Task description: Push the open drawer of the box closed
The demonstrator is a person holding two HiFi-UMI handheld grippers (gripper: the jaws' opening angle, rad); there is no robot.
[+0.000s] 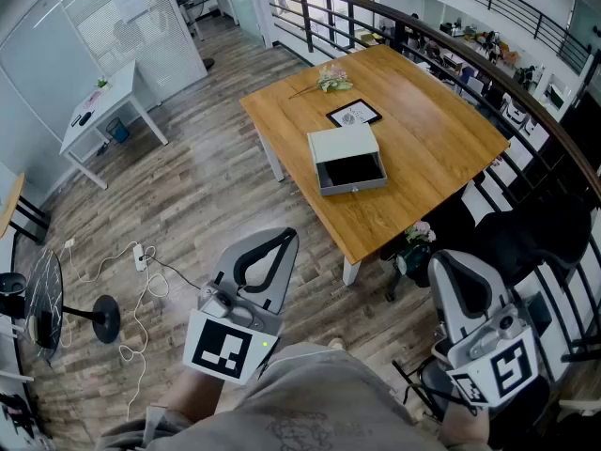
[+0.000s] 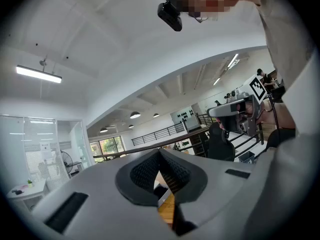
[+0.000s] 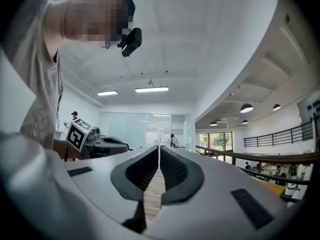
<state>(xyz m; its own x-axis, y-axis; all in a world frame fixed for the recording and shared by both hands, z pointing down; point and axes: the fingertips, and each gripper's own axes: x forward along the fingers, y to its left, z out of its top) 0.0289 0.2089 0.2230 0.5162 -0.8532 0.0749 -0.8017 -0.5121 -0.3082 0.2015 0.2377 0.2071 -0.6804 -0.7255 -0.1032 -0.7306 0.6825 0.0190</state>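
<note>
A pale grey box (image 1: 345, 146) lies in the middle of a wooden table (image 1: 441, 139) in the head view, and its drawer (image 1: 353, 176) stands pulled out toward me, dark inside. Both grippers hang low and close to my body, far short of the table. The left gripper (image 1: 286, 235) is at lower centre-left, its jaws shut tip to tip with nothing between them. At lower right the right gripper (image 1: 445, 257) is shut and empty too. In the gripper views both the left gripper (image 2: 160, 152) and the right gripper (image 3: 159, 147) point upward at the ceiling, jaws meeting.
On the table beyond the box lie a black-framed picture (image 1: 353, 114) and a flower sprig (image 1: 331, 81). A potted plant (image 1: 415, 241) sits by the table's near leg (image 1: 348, 271). A black railing (image 1: 526, 92) runs along the right, a white desk (image 1: 101, 107) stands far left, and a fan (image 1: 38, 308) and cables lie on the floor.
</note>
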